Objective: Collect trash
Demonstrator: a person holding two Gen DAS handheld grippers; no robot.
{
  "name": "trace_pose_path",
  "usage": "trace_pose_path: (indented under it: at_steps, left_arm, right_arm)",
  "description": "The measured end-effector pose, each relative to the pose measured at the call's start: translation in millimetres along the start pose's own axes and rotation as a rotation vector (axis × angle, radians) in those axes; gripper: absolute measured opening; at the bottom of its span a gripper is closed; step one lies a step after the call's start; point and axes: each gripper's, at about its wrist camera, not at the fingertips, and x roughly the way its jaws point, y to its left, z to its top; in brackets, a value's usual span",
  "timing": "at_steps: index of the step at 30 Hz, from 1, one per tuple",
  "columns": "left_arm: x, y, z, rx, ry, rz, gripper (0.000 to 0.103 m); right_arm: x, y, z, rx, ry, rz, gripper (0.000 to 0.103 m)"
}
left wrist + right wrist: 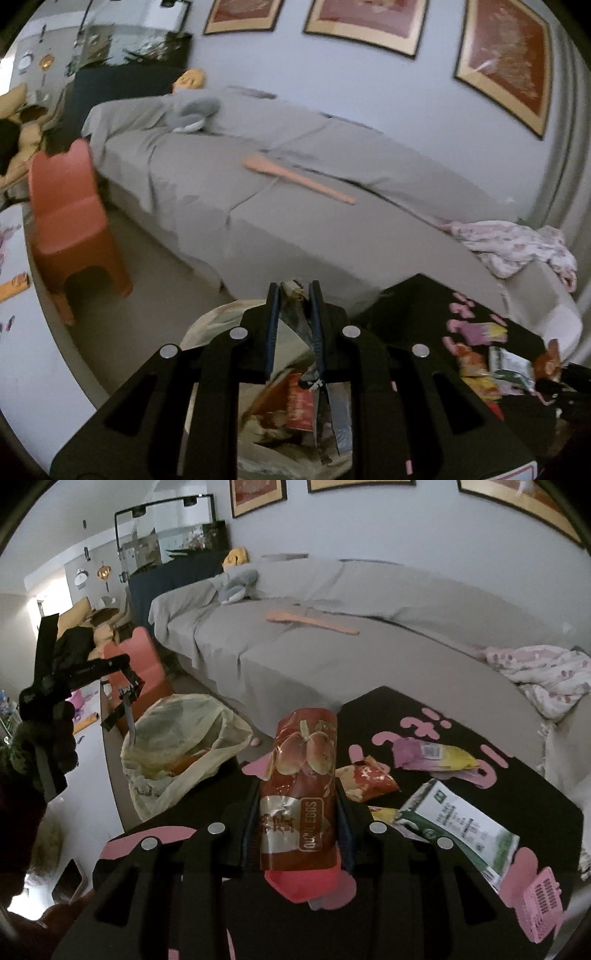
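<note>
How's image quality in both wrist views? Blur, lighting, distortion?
Left wrist: motion blur smears the sofa and wall frames; the left gripper stays sharper; strong fisheye curve, dark corners. Right wrist: the quail egg packet in the right gripper is crisp with readable print; dim room, bright window glare at far left, edges bent.

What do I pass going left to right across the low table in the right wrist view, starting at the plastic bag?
Plastic bag → red quail eggs packet held in the right tongs → small red wrapper → green and white packet → pink plastic piece.
</note>
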Motion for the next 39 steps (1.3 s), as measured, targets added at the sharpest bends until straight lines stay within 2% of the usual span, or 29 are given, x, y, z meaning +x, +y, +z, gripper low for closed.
trace_pose_path:
  at_steps: [8,11,12,13,15,19,23,25,31,33,35,37,39]
  left_arm:
    - [45.4,24.9,-24.7,-0.046,0.089,-0.002,0.015]
    - [58.4,27.0,-33.0,-0.067,0.132,-0.027,0.029]
    - [63.5,29.6,-36.4,-0.085,0.151,-0.044,0.040]
    - [65.5,31.6,-38.0,-0.102,0.160,-0.058,0.046]
    - [66.6,38.5,-38.8,-0.139,0.168,-0.073,0.047]
    - [42.6,52.5,-30.9,-0.192,0.122,-0.025,0.051]
    - [7.4,59.8,-30.9,-0.200,0.068,0.056,0.053]
    - [-13.1,66.4,-31.7,-0.219,0.038,0.086,0.058]
    - [-62.9,90.5,-34.7,-0.295,-0.045,0.109,0.059]
    - [-72.0,97.0,-35.3,-0.315,-0.055,0.104,0.059]
    - [-77.5,101.9,-36.6,-0.322,-0.060,0.106,0.059]
    - [-79.4,104.2,-36.4,-0.327,-0.055,0.103,0.059]
    - [-78.2,105.8,-37.6,-0.332,-0.043,0.098,0.059]
  right_arm:
    - [25.5,5.2,6.7,-0.011,0.039,0.007,0.034]
    - [34.0,9.6,10.0,-0.025,0.050,0.004,0.034]
    - [37.3,11.9,11.4,-0.031,0.056,0.007,0.034]
    - [40.7,14.6,13.3,-0.038,0.060,0.010,0.034]
    - [47.3,20.9,18.4,-0.051,0.064,0.018,0.034]
    - [63.1,38.6,32.2,-0.078,0.068,0.053,0.034]
    - [89.2,69.4,52.8,-0.102,0.074,0.129,0.034]
    - [106.9,88.4,62.8,-0.111,0.086,0.181,0.034]
    - [161.1,155.0,76.9,-0.174,0.142,0.277,0.035]
    - [177.6,172.9,75.1,-0.195,0.173,0.299,0.044]
    - [192.3,188.6,71.5,-0.213,0.197,0.323,0.060]
    - [197.3,198.4,68.2,-0.233,0.194,0.323,0.071]
    - [198.6,205.0,65.5,-0.249,0.189,0.315,0.074]
